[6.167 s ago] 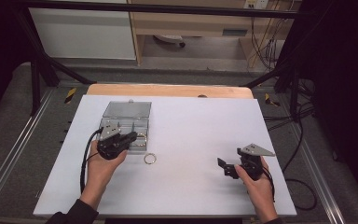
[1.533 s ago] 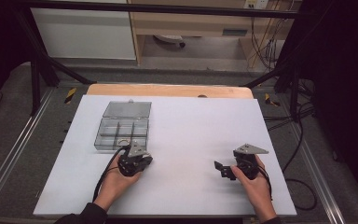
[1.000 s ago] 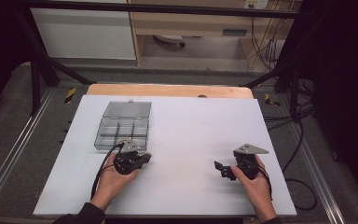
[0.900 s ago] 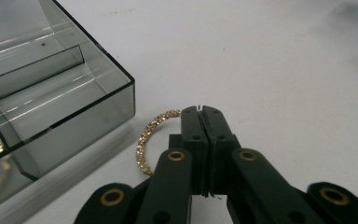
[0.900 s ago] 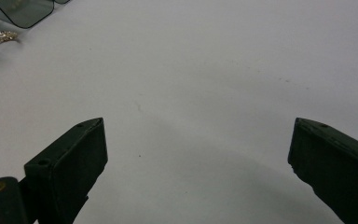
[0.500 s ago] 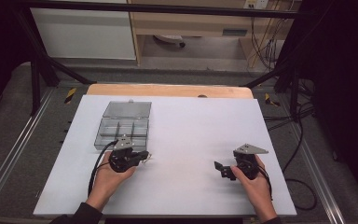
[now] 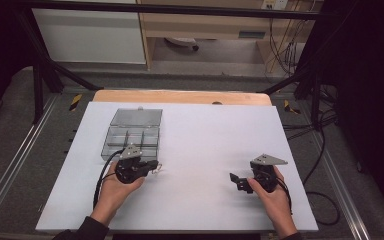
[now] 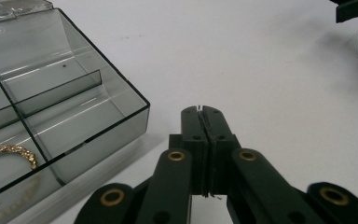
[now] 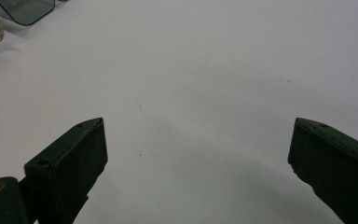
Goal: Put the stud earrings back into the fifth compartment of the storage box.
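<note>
— Between the left hand-held gripper's [image 8: 204, 122] jaws, what is there?
— They are pressed together on a thin ring [image 7: 156, 168], I judge; a sliver of metal shows at their tips, and from above a small loop hangs off them.
— And just to its left?
— The clear compartment box [image 8: 74, 109], lid open, a gold chain [image 8: 9, 151] in its near cell.
— So which step?
— Carrying the ring to the box, I'd say. Next it needs lifting over the wall and releasing into a free cell.
— The other one?
— The right hand-held gripper [image 7: 240, 181] rests well apart on the white worktop [image 7: 205, 135], jaws wide and empty.
</note>
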`<action>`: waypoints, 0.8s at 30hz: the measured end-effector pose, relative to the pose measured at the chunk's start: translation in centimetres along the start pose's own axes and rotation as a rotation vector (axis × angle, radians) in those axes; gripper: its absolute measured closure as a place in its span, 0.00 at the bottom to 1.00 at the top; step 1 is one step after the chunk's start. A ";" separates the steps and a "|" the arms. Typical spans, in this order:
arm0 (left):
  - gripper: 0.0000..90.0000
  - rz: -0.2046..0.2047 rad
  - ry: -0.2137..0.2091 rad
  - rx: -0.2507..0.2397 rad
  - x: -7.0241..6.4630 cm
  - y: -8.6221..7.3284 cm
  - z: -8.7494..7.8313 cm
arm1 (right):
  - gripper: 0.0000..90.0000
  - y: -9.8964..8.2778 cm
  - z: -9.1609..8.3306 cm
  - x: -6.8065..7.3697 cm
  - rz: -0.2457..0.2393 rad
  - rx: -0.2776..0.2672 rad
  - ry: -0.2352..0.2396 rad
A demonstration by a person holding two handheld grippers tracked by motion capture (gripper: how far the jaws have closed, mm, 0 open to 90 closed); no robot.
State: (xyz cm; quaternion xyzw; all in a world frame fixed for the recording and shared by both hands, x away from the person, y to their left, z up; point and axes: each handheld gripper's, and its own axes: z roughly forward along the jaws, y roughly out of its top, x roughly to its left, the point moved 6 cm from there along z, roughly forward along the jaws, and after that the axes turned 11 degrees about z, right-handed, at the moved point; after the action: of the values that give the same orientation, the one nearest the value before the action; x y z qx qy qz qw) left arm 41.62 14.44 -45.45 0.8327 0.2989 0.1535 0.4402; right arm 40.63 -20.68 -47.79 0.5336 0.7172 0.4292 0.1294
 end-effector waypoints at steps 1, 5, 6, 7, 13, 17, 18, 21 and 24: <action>0.99 0.000 0.001 -0.003 0.1 0.1 -0.1 | 0.05 0.0 0.0 0.0 0.000 0.000 0.000; 0.99 -0.003 0.002 -0.014 0.2 0.4 -0.6 | 0.05 0.0 0.0 0.0 0.000 0.000 0.000; 0.99 -0.004 0.003 -0.018 0.3 0.5 -0.7 | 0.05 0.0 0.0 0.0 0.000 0.000 0.000; 0.99 -0.010 0.005 -0.023 0.4 0.6 -0.9 | 0.05 0.0 0.0 0.0 0.000 0.000 0.000; 0.99 -0.019 0.014 -0.044 1.0 1.1 -1.8 | 0.05 0.0 0.0 0.0 0.000 -0.001 0.000; 0.99 -0.018 0.018 -0.054 1.3 1.5 -2.2 | 0.05 0.0 0.0 0.0 0.000 0.000 -0.002; 0.99 -0.018 0.020 -0.056 1.3 1.6 -2.3 | 0.05 0.0 0.0 0.0 -0.001 0.001 -0.001; 0.99 -0.016 0.024 -0.064 1.6 1.9 -2.7 | 0.05 0.0 0.0 0.0 -0.001 0.001 -0.001; 0.99 -0.024 0.030 -0.072 2.0 2.2 -3.0 | 0.05 0.0 0.0 0.0 0.002 0.001 0.000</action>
State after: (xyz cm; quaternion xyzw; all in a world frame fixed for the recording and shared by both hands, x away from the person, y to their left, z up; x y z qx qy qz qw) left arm 42.40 16.66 -42.02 0.8104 0.3096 0.1714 0.4670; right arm 40.66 -20.68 -47.81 0.5345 0.7166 0.4291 0.1288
